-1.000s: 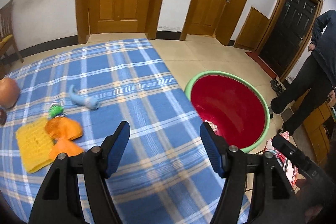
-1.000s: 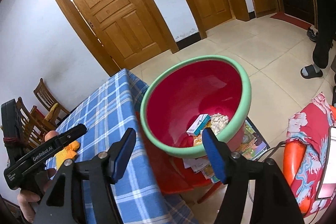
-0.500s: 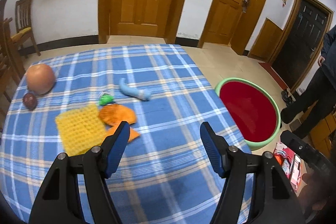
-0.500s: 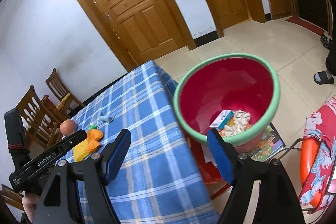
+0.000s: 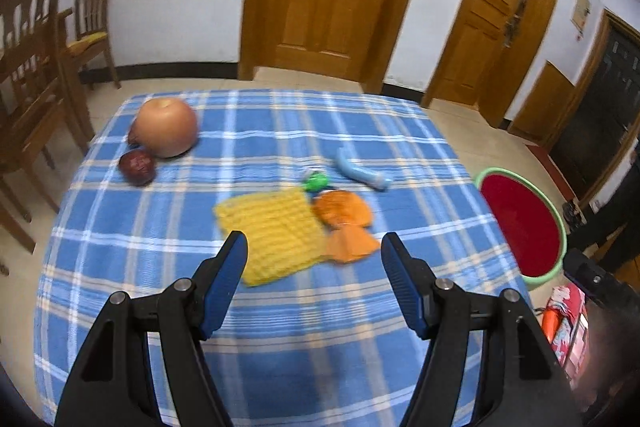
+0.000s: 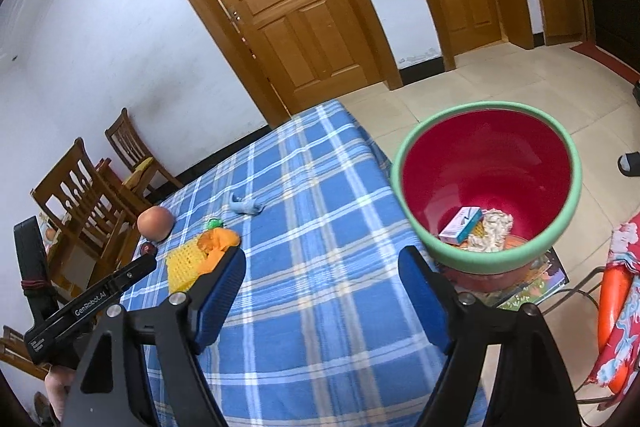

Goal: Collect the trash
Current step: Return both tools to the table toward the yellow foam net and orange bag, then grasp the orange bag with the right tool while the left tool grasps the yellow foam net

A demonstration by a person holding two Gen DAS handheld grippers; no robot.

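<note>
On the blue checked desk (image 5: 280,327), near its middle, lies the trash not yet collected: a yellow knitted mat (image 5: 272,235), two crumpled orange scraps (image 5: 346,227) touching its right edge, a small green bit (image 5: 316,182) just behind them, and a pale blue curved piece (image 5: 360,174) a little farther back. A large round fruit (image 5: 168,131) and a small dark one (image 5: 137,166) sit together toward the far left corner; they look like food rather than trash, so I would leave them.

Above the near part of the cloth hangs the left gripper (image 5: 314,267), fingers spread and empty, already lined up with the mat and the orange scraps. The next pick seems best made there: come down over one soft piece, straddle it fully, and close low enough to catch the material without pinching the cloth beneath. Taking the orange scraps first should avoid dragging them along with the mat.

Beside the desk's right edge stands the red bin with a green rim (image 6: 568,163), a small box (image 6: 460,225) and crumpled paper (image 6: 491,229) in its bottom. The right gripper (image 6: 320,287) is empty, its fingers opening with nothing between them. Release only once well over the rim.
</note>
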